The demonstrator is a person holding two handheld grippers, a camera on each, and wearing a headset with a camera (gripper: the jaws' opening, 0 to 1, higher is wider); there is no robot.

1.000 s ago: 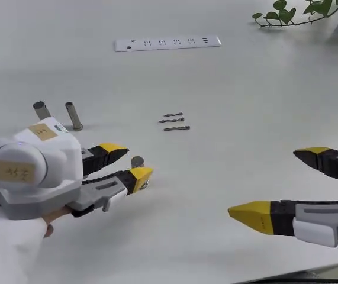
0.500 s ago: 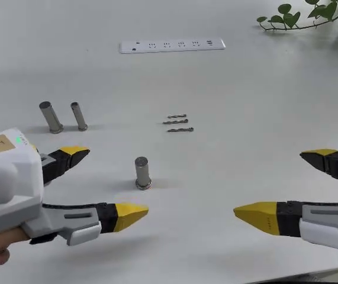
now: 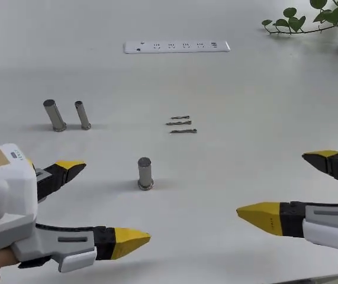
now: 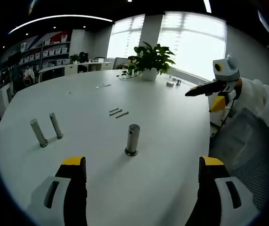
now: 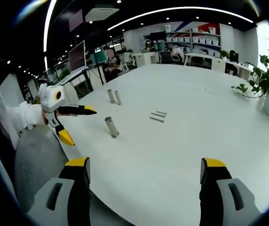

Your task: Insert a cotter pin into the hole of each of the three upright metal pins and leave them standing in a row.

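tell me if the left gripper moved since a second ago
Yes. The left gripper has backed off the lone metal pin it straddled, which now stands clear ahead of its wide-open jaws.

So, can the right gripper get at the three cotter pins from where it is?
Probably yes. The right gripper is open, the cotter pins lie loose on the table ahead of it with nothing between, and the lone metal pin stands off to one side.

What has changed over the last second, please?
The left gripper has let go of the near metal pin: its jaws, close around it a second ago, have opened wide and drawn back toward the person. The pin stands upright on its own. The right gripper, open, the two far metal pins and the three cotter pins stayed put.
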